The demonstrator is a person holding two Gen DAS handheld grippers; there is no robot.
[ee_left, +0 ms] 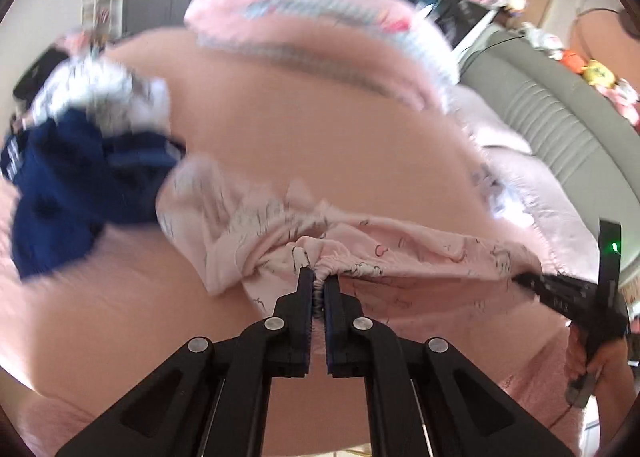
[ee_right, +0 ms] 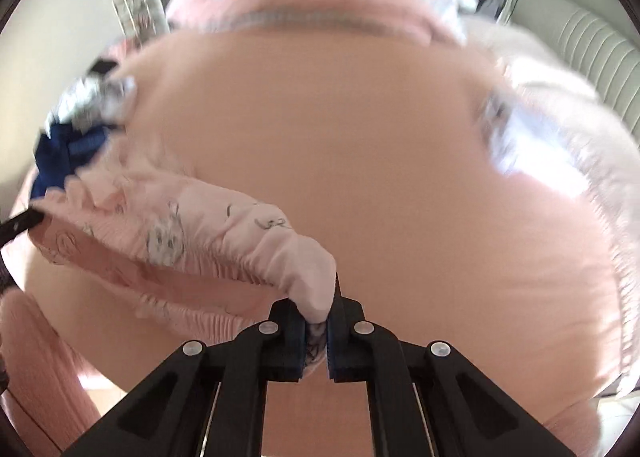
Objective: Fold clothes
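Left wrist view: left gripper (ee_left: 318, 277) clenched on the gathered elastic waistband of pink printed garment (ee_left: 400, 253), fabric bunched between the fingers (ee_left: 306, 289) and spilling to both sides just ahead of the tips. Waistband stretched off to the right, ending at right gripper (ee_left: 532, 281), visible at the right edge and gripping the far end. Garment lifted above pink bed cover (ee_left: 320, 129). Ahead-left of the gripper: navy garment (ee_left: 68, 185) crumpled on the bed, grey-white patterned cloth (ee_left: 96, 93) just behind it, touching. Farther ahead: pink pillow with striped edge (ee_left: 312, 21). Grey padded headboard (ee_left: 552, 113) off to the right. Heavy motion blur throughout. Right wrist view: right gripper (ee_right: 318, 321) clenched on the other waistband end, pink fabric folded over the left finger (ee_right: 298, 341) and pinched between the pads. Garment (ee_right: 192, 233) running out to the left toward left gripper (ee_right: 20, 225), just inside the left edge. Navy garment (ee_right: 60, 161) beyond that, far left. Bed cover (ee_right: 360, 177) filling everything ahead.
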